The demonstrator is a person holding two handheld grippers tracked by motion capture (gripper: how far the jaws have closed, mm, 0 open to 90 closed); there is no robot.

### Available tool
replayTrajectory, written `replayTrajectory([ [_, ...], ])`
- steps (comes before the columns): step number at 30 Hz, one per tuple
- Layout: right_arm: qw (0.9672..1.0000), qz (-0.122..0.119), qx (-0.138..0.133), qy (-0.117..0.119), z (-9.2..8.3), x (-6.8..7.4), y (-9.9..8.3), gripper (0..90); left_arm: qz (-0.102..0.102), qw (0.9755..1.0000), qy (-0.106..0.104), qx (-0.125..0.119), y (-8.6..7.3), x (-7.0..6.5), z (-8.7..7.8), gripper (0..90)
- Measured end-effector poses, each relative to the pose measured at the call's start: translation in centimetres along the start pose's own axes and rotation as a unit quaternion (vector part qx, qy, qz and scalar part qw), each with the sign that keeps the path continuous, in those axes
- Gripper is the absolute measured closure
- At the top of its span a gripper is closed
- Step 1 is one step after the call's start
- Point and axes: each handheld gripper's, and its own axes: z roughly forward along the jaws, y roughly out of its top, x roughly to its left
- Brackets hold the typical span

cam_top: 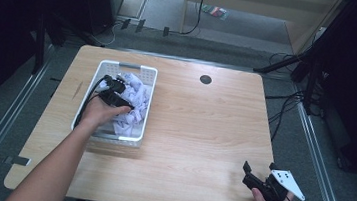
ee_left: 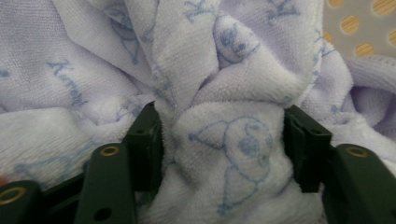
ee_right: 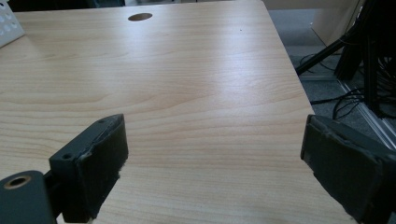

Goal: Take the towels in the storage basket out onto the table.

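A white plastic basket [cam_top: 129, 65] stands on the left half of the wooden table [cam_top: 203, 128]. It holds crumpled pale lilac towels [cam_top: 134, 96] printed with blue cartoon figures. My left gripper [cam_top: 116, 96] is down inside the basket. In the left gripper view its two jaws press on either side of a thick fold of towel [ee_left: 224, 56], which bulges between them, so the left gripper [ee_left: 223, 140] is shut on it. My right gripper [cam_top: 259, 168] hovers low over the table's near right corner, open, with nothing between its jaws [ee_right: 215, 154].
The basket's perforated wall [ee_left: 355, 23] shows behind the towels. A corner of the basket [ee_right: 9, 23] sits far left of the right gripper. A round cable hole [cam_top: 206, 79] is at the table's far edge. Cables and stands [cam_top: 310, 69] lie on the floor to the right.
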Motion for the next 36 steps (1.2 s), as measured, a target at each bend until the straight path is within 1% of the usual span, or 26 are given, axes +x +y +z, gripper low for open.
replayTrajectory([
  [1,1.0,0.0,0.0,0.0,0.0,0.0,0.0,7.5,0.006,1.0,0.001,-0.001,0.0,-0.1,0.0,45.5],
  [5,1.0,0.0,0.0,0.0,0.0,0.0,0.0,7.4,0.005,1.0,0.005,0.001,0.0,-0.3,-0.2,55.0],
  [7,1.0,0.001,0.0,0.001,0.0,0.0,0.0,7.6,0.016,0.9998,0.011,0.001,0.0,-0.5,-0.3,59.1],
  [8,1.0,0.001,0.0,0.001,0.0,0.0,0.0,7.7,0.014,0.9998,0.013,0.0,0.1,-0.6,-0.3,60.5],
  [11,1.0,0.001,0.0,0.001,0.0,0.0,0.0,7.7,0.017,0.9997,0.015,0.004,0.2,-0.6,-0.4,63.4],
  [12,1.0,0.002,0.0,0.001,0.0,0.0,0.0,7.7,0.012,0.9998,0.015,0.004,0.2,-0.6,-0.5,64.3],
  [13,1.0,0.003,-0.001,0.002,0.0,0.0,0.0,7.7,0.018,0.9997,0.017,0.006,0.3,-0.7,-0.6,65.3],
  [14,1.0,0.004,-0.001,0.002,0.0,-0.1,0.0,7.7,0.017,0.9996,0.02,0.005,0.3,-0.7,-0.6,66.5],
  [15,1.0,0.004,0.0,0.003,0.0,-0.1,0.0,7.7,0.019,0.9996,0.021,0.005,0.3,-0.7,-0.7,67.1],
  [16,1.0,0.004,0.0,0.003,0.0,-0.1,0.0,7.7,0.015,0.9997,0.018,0.003,0.3,-0.6,-0.8,67.8],
  [18,1.0,0.004,0.0,0.003,0.0,-0.1,0.0,7.7,0.012,0.9998,0.018,0.0,0.4,-0.4,-1.1,68.6],
  [19,1.0,0.004,0.0,0.003,0.0,-0.1,0.0,7.7,0.015,0.9997,0.02,0.002,0.5,-0.3,-1.3,68.9],
  [21,1.0,0.005,0.0,0.003,0.0,-0.1,0.0,7.7,0.014,0.9996,0.024,-0.003,0.6,-0.1,-1.9,69.1],
  [25,1.0,0.004,0.0,0.003,0.0,-0.1,0.0,7.7,0.011,0.9996,0.019,-0.018,0.9,0.4,-3.5,69.1],
  [30,1.0,0.004,0.0,0.003,0.0,-0.1,0.0,7.7,0.024,0.9988,0.026,-0.034,1.5,0.4,-5.7,69.1],
  [31,1.0,0.004,0.0,0.003,0.0,-0.1,0.0,7.7,0.024,0.9986,0.027,-0.038,1.6,0.4,-6.0,69.1],
  [33,1.0,0.004,0.0,0.002,0.0,-0.1,0.0,7.7,0.022,0.9986,0.022,-0.044,1.7,0.4,-6.6,69.0],
  [36,1.0,0.004,0.0,0.002,0.0,-0.1,0.0,7.7,0.026,0.9979,0.022,-0.055,2.1,0.4,-7.9,69.0],
])
